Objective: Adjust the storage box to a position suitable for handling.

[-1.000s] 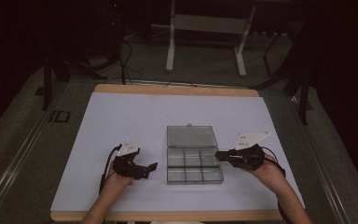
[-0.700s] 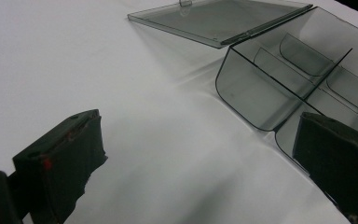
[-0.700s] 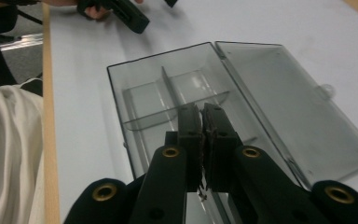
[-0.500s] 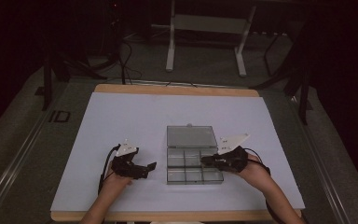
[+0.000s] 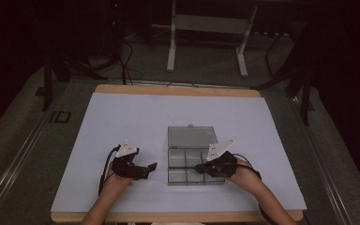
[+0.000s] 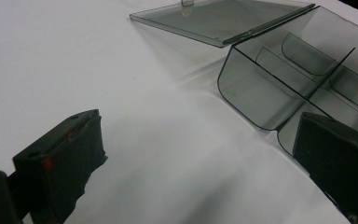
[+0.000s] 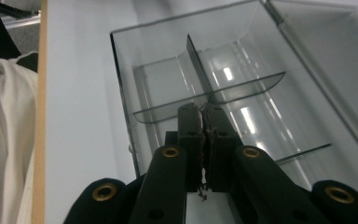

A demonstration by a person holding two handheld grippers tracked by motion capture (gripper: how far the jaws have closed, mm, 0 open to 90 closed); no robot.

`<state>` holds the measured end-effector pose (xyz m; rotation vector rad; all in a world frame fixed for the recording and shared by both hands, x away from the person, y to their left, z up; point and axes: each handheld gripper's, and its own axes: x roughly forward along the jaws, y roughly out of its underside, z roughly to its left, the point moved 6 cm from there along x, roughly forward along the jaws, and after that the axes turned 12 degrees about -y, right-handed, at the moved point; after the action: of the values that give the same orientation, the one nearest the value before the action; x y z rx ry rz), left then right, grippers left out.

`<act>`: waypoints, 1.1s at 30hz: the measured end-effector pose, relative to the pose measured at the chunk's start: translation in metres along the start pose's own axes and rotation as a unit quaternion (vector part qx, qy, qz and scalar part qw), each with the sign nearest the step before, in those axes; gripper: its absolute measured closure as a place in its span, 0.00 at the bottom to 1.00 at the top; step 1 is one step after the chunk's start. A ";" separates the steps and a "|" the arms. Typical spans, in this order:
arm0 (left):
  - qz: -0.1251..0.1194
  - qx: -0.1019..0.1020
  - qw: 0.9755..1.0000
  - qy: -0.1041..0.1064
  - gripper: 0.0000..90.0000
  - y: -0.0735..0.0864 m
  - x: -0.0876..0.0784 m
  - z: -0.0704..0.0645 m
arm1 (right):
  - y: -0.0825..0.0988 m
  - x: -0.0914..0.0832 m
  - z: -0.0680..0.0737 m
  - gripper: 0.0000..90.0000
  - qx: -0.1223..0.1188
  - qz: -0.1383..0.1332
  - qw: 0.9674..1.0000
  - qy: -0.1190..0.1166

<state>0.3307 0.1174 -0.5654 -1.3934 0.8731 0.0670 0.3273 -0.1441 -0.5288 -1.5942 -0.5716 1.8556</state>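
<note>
Lying open near the bench's front edge, the clear box has the right tool, jaws pressed together, over its compartments, while the left tool rests spread beside it.

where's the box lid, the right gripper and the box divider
box lid [image 5: 191, 136]: high view, middle of the open flat panel.
right gripper [image 7: 201, 114]: right gripper view, between its closed fingertips.
box divider [image 7: 195, 58]: right gripper view, upright wall between compartments.
</note>
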 end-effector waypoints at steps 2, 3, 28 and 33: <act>-0.001 0.000 1.000 0.001 0.03 0.000 0.000 0.000 | 0.003 0.006 -0.002 0.97 0.003 0.009 1.000 0.001; -0.001 0.001 1.000 0.000 0.03 0.000 0.000 0.000 | 0.004 0.009 -0.003 0.97 0.002 0.015 1.000 0.002; -0.007 0.003 1.000 -0.001 0.03 -0.003 -0.004 -0.001 | 0.006 0.004 -0.006 0.90 0.022 0.005 1.000 0.006; -0.009 0.005 1.000 0.000 0.03 -0.004 -0.004 -0.002 | 0.007 -0.008 -0.008 0.88 0.028 -0.011 0.999 0.018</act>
<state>0.3287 0.1167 -0.5597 -1.3919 0.8588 0.0490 0.3342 -0.1553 -0.5295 -1.5756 -0.5143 1.8065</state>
